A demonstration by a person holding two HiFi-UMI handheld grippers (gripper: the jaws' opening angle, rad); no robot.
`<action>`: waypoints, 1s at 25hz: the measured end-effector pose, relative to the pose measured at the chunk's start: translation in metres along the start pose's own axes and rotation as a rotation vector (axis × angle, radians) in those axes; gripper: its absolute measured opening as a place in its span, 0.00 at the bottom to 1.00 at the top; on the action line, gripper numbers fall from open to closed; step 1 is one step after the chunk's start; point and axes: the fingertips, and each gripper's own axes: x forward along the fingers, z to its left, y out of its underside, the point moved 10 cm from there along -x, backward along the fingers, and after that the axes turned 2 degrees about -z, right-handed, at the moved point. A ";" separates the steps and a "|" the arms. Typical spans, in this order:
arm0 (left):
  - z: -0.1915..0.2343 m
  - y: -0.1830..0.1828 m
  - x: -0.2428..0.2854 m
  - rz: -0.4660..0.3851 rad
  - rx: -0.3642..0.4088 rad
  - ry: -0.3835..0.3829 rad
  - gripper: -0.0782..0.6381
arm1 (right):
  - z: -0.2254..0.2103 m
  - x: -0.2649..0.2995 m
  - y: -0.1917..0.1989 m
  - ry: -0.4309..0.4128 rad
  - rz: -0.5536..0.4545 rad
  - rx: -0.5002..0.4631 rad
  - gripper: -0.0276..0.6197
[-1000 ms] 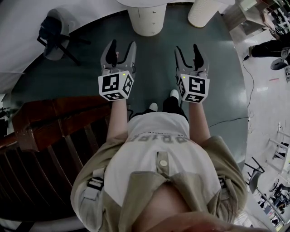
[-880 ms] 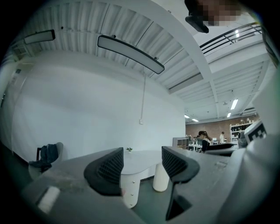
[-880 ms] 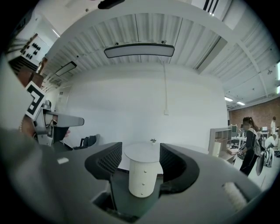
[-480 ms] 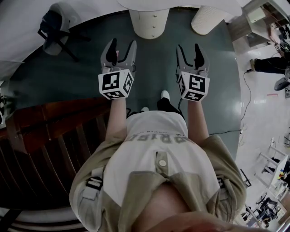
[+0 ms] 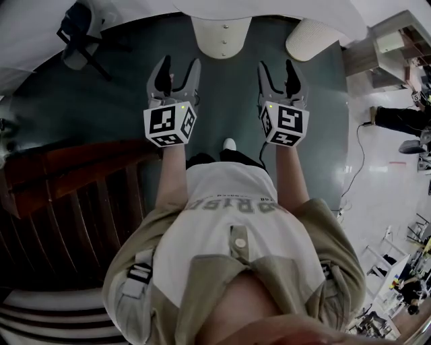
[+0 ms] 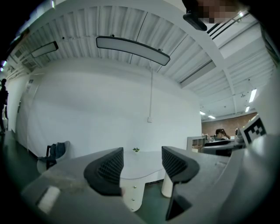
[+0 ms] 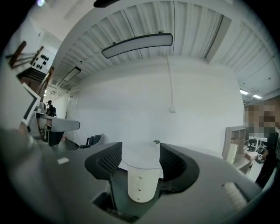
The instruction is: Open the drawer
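The left gripper (image 5: 179,67) is released: in the left gripper view its two ribbed pads (image 6: 110,165) stand well apart with nothing between them, only the room beyond. The right gripper (image 5: 277,71) is likewise slack and empty, its jaws spread wide in the right gripper view. Each carries its marker cube (image 5: 170,124) just behind the jaws, and both are held out level over the dark green floor (image 5: 121,101), side by side and apart.

From the left gripper, the white drawer pedestal (image 5: 222,37) stands at 12 o'clock, well apart from the jaws; from the right gripper it lies at 11 o'clock. In the right gripper view it shows framed between the jaws, a rounded column (image 7: 140,186) with three small knobs (image 7: 139,189) in a vertical row, its fronts flush. It carries a white table top (image 5: 269,8), with a plain round leg (image 5: 306,37) at 1 o'clock. A small plant (image 6: 136,149) sits on the top.

At 10 o'clock is a chair (image 5: 77,34) draped with dark cloth. At 8 o'clock runs a dark wooden railing (image 5: 67,195).
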 end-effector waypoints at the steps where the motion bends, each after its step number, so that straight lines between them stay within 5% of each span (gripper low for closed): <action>1: -0.005 0.001 0.003 0.001 0.003 -0.008 0.49 | -0.006 0.003 0.001 -0.011 0.000 -0.001 0.47; 12: -0.019 0.011 0.033 0.028 0.035 -0.074 0.49 | -0.036 0.044 0.022 -0.080 0.023 0.032 0.46; 25: 0.006 0.053 0.077 0.061 0.012 -0.061 0.49 | -0.035 0.108 0.071 -0.097 0.065 0.014 0.46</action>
